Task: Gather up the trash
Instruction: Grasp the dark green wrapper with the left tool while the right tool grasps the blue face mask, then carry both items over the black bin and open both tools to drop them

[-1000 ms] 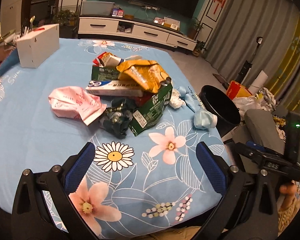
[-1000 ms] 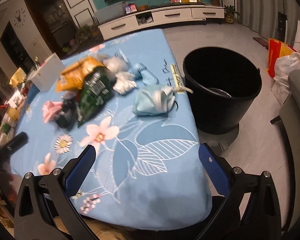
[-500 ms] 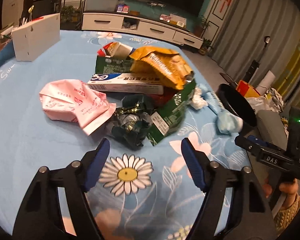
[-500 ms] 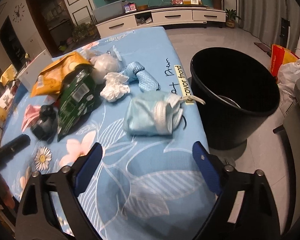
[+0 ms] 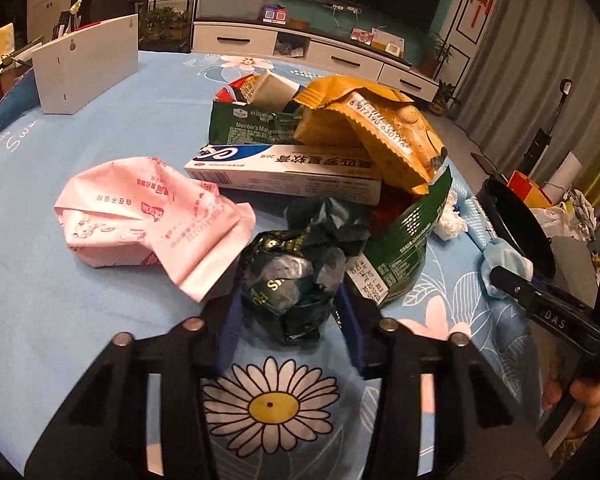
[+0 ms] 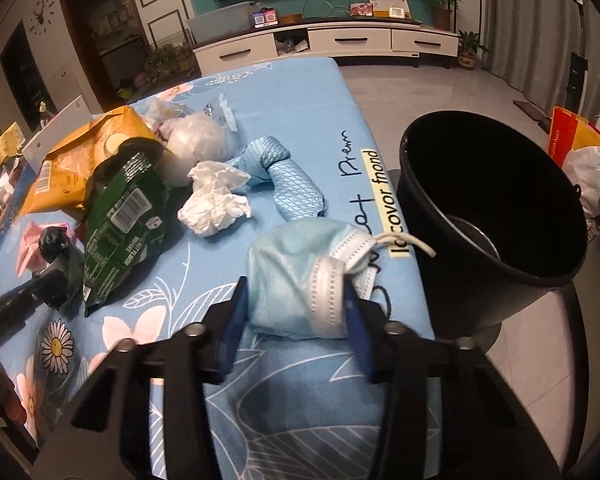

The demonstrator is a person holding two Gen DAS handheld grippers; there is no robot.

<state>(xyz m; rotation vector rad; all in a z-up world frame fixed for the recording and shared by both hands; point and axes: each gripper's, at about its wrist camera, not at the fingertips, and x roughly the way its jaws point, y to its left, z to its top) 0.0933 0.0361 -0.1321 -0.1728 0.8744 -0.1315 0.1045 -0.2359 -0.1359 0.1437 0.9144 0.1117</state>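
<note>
A pile of trash lies on the blue floral tablecloth (image 5: 60, 300). My left gripper (image 5: 290, 304) has its blue pads against both sides of a crumpled dark green wrapper (image 5: 296, 276). Beside it lie a pink wrapper (image 5: 148, 216), a white toothpaste box (image 5: 284, 172), a yellow bag (image 5: 372, 128) and a green bag (image 5: 404, 248). My right gripper (image 6: 296, 312) has its pads against a light blue face mask (image 6: 296, 276) near the table's right edge. A black bin (image 6: 496, 208) stands on the floor just right of the table.
A white crumpled tissue (image 6: 214, 208), a rolled blue cloth (image 6: 288, 184) and a white plastic ball (image 6: 196, 142) lie behind the mask. A white box (image 5: 86, 68) stands at the table's far left. Bags (image 6: 580, 152) sit on the floor behind the bin.
Both grippers have moved forward and narrowed from wide open. The left has come onto the dark green wrapper, the right onto the face mask.
</note>
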